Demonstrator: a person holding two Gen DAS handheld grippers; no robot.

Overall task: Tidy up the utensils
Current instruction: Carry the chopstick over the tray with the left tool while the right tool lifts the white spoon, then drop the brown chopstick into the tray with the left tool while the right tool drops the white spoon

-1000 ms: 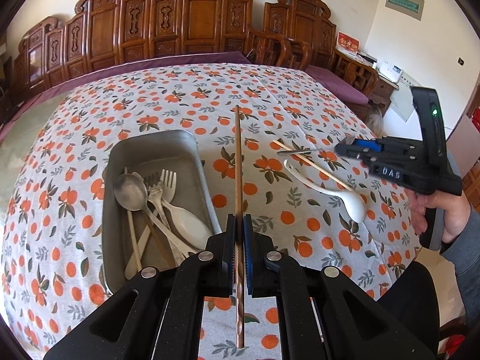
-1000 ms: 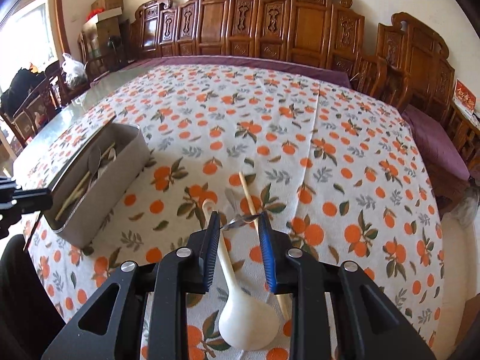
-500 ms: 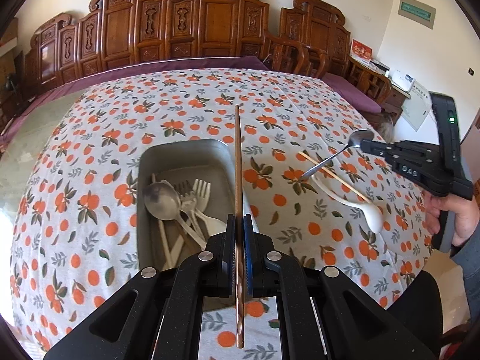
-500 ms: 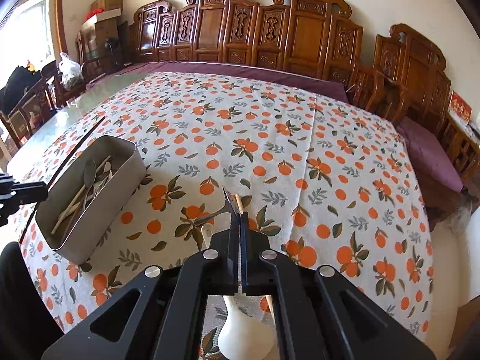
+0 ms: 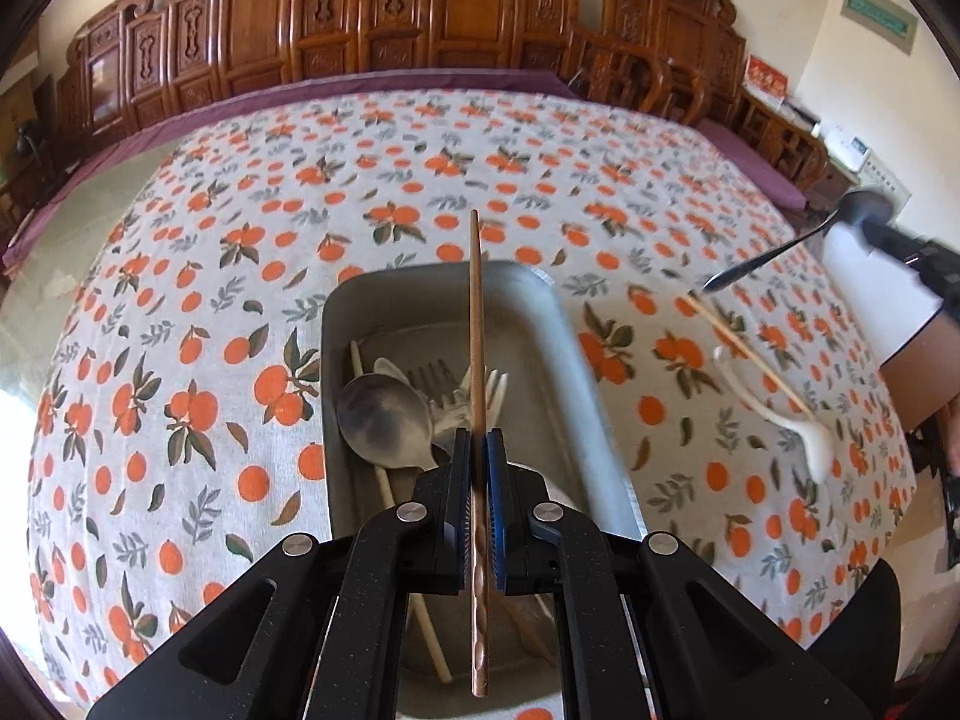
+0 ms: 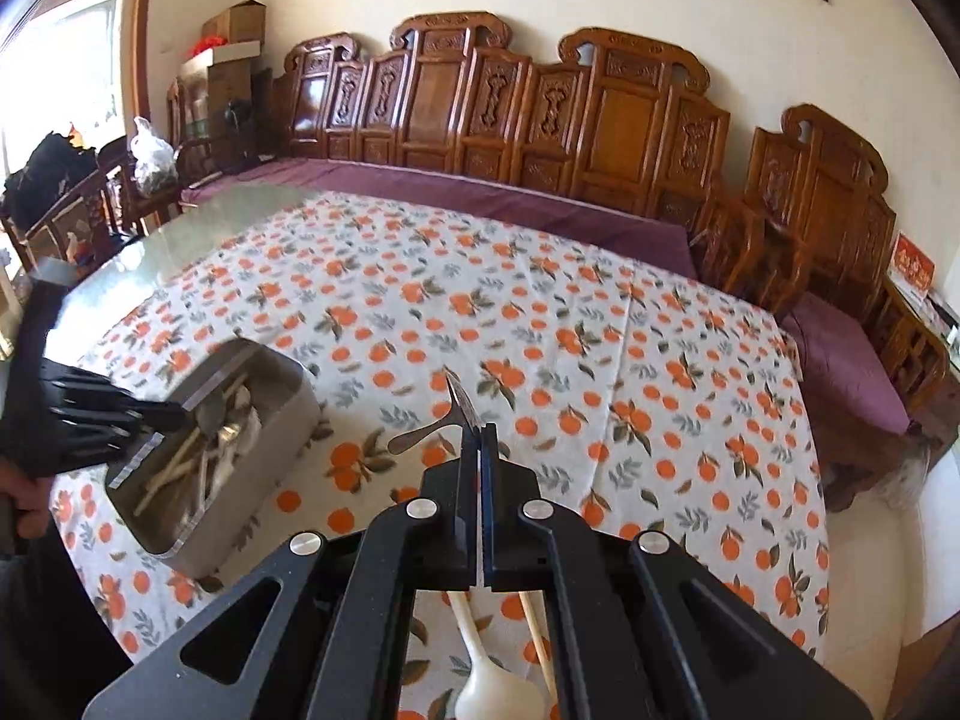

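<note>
The left gripper (image 5: pixel 478 456) has its fingers clamped on a brown chopstick (image 5: pixel 477 324) above the metal tray (image 5: pixel 576 348); it may bridge the rim if released tilted. The right gripper (image 6: pixel 480 444), right of the tray, pinches a metal spoon (image 6: pixel 441 423) edge-on, which could twist out

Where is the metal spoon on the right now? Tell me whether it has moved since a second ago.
Yes. The metal spoon, clamped in the right gripper, has lifted off the tablecloth, above the white spoon left lying there.
</note>
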